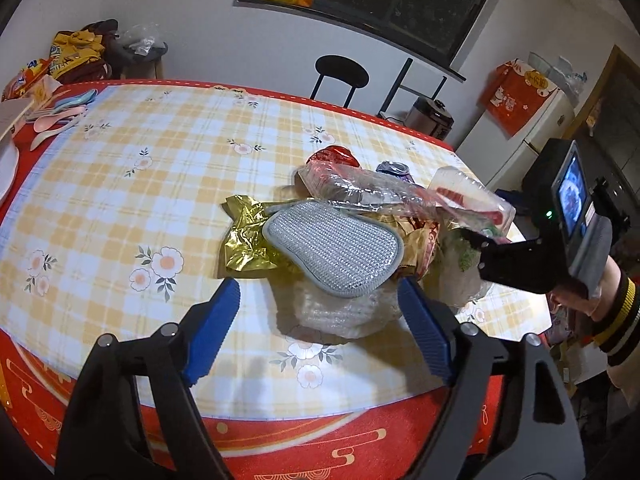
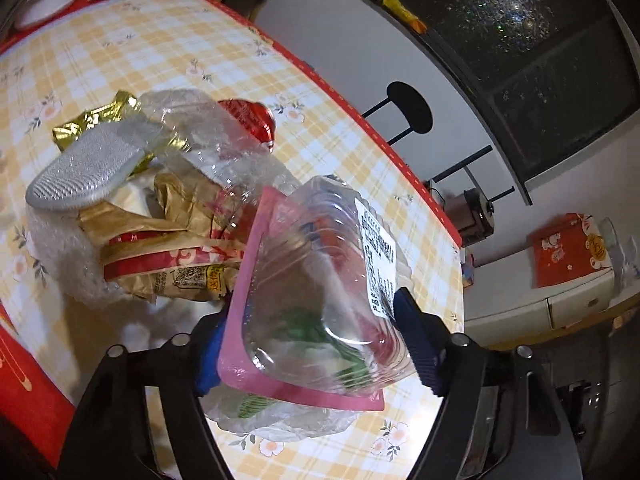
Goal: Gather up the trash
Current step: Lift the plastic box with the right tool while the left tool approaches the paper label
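Tongs (image 2: pixel 308 344) gripping clear labelled container (image 2: pixel 320 280)

Print in view, none of it sharp enough to read

Between the fingers of the right hand-held gripper (image 2: pixel 320 344), the clear plastic container (image 2: pixel 320 280) carries a white label (image 2: pixel 378 256) with small dark print, too blurred to make out; just left of it, the tan paper bag (image 2: pixel 176 256) shows a yellow patch of characters (image 2: pixel 214 280), also unreadable; far off right, the red box (image 2: pixel 568 252) bears a gold roundel, illegible.
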Available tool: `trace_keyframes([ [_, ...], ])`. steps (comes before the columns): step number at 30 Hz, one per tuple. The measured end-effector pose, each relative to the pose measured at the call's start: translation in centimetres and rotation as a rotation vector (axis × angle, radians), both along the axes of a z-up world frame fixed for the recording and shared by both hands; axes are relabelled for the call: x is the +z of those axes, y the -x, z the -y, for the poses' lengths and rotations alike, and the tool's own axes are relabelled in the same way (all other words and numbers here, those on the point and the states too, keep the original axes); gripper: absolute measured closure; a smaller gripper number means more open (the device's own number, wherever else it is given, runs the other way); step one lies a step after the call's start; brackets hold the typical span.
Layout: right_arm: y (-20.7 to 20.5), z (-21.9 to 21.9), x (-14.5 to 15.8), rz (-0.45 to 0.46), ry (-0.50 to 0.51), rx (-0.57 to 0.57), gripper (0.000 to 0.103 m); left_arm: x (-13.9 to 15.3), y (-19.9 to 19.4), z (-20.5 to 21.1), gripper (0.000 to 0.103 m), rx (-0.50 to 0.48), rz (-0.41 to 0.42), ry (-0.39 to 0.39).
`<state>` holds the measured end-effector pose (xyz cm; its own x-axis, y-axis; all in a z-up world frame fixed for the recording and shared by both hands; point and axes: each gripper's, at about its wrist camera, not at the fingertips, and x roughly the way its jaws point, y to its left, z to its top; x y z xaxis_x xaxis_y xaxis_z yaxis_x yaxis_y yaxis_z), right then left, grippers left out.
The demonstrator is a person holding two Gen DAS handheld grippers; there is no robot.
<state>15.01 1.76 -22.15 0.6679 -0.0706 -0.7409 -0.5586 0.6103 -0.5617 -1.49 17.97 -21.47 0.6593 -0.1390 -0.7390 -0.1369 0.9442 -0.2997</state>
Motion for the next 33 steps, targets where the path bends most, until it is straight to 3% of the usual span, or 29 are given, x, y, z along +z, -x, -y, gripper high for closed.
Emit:
trace_keyframes([
  [3, 0.1, 1.0, 1.7, 0.012, -0.085, -0.033, 0.039, 0.1, -0.1, 0.0, 0.023, -0.009, 0.006, 0.004],
  [13, 0.4, 5.8, 6.7, 0.014, -0.465, -0.184, 0.039, 0.1, -1.2, 1.2, 0.023, -0.06, 0.008, 0.005],
  [20, 1.4, 10.0, 8.0, 0.024, -0.653, -0.291, 0.039, 0.4, -2.7, 3.7, 0.023, -0.161, 0.026, 0.001],
  [33, 4.0, 18.7, 7.8, 0.037, -0.75, -0.429, 0.039, -1.3, -8.1, 14.5, 0.023, -0.461, 0.013, 0.014],
])
